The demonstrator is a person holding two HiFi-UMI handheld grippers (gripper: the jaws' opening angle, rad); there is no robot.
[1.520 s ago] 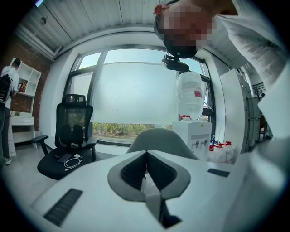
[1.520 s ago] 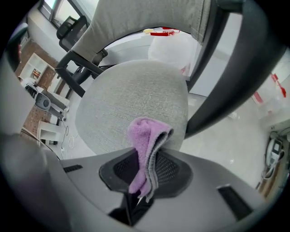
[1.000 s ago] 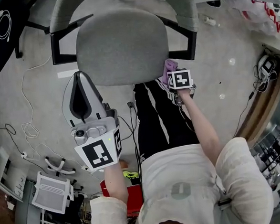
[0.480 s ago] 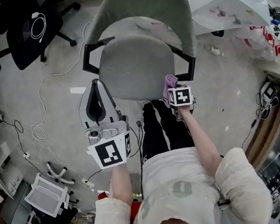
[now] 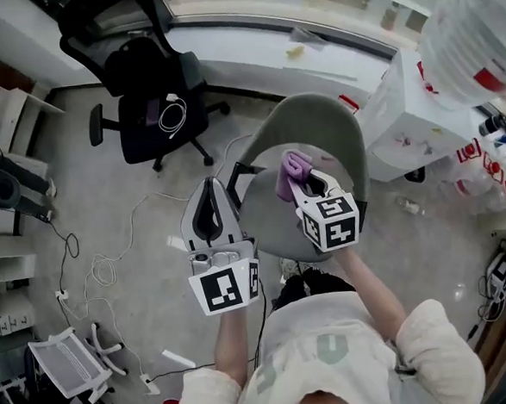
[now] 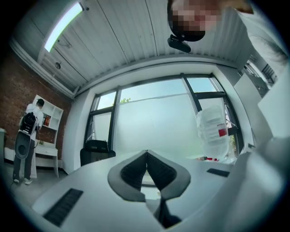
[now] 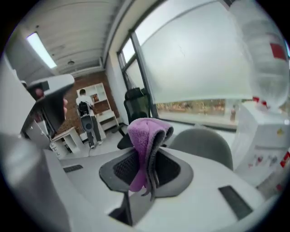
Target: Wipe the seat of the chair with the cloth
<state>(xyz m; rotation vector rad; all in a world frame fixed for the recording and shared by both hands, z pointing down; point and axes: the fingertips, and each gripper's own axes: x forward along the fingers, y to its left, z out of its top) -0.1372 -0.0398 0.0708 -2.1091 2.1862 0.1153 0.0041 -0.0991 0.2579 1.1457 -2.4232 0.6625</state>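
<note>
Floor [image 5: 116,215]: grey, with loose white cables [image 5: 93,268] trailing across it to the left of the work area.

Grey chair [image 5: 325,127]: stands at the centre of the head view, directly in front of the person. Its curved backrest is on the far side. The seat [image 5: 267,213] lies nearer the person and is partly covered by both grippers.

Black chair [image 5: 155,96]: a wheeled office chair, well apart from the grey chair, to the upper left. A coiled white cable rests on it.

Left gripper [image 5: 209,185]: held just beside the left edge of the seat. Its own view shows the jaws brought together, tips touching, with nothing between them.

Right gripper [image 5: 305,178]: held over the grey chair where the seat meets the backrest. Its jaws are clamped on the cloth [image 5: 290,168].

Cloth: purple and folded, pinched between the jaw pads, with its upper fold bulging above the tips and its lower edge hanging down between them. In the right gripper view the grey backrest shows beyond the cloth. Contact with the seat cannot be confirmed from either view.
</note>
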